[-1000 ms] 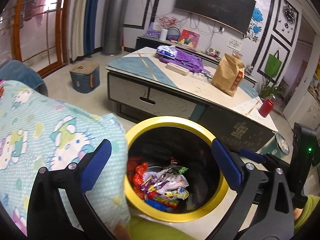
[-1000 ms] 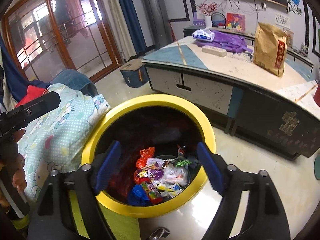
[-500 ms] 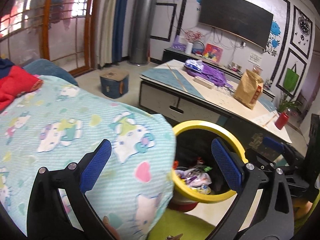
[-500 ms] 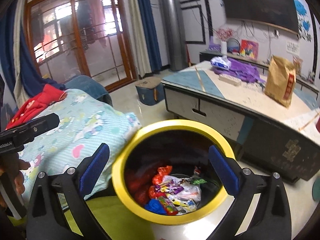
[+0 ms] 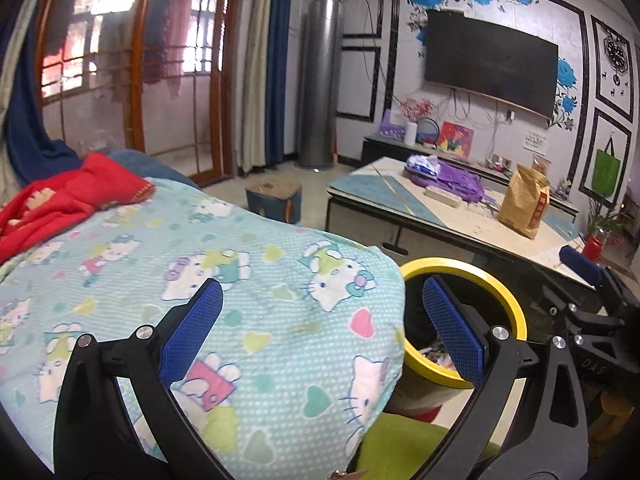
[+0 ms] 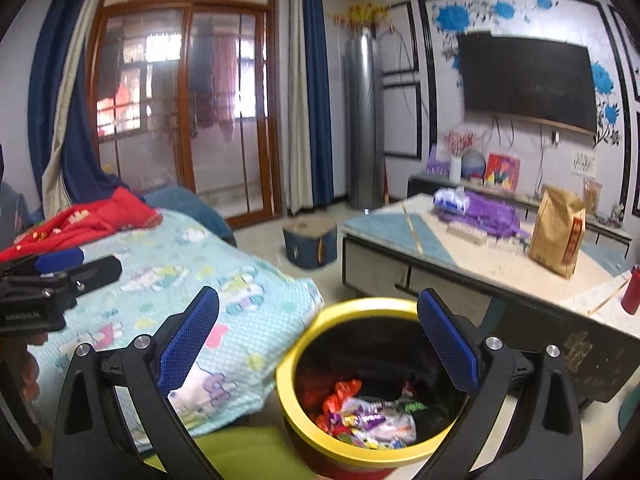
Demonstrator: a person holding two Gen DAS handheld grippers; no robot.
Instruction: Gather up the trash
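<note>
1. Over the cartoon-print blanket (image 5: 248,292), the left gripper (image 5: 320,332) is spread wide, empty; the yellow-rimmed bin (image 5: 500,300) sits right.
2. Above the bin (image 6: 304,412), the right gripper (image 6: 318,340) gapes wide, empty; wrappers (image 6: 372,420) lie inside.

The bin (image 6: 304,420) mouth opens upward, wrappers (image 6: 372,420) filling only its bottom. A blanket (image 5: 240,280) bulges against the bin's left rim and hides part of it in the left wrist view. The counter (image 6: 500,256) stands just behind the bin, a strip of floor (image 6: 332,284) between them. The right gripper (image 6: 318,340), jaws wide apart, hangs above the bin's near rim; the left gripper (image 5: 322,332), likewise spread, is over the blanket.
</note>
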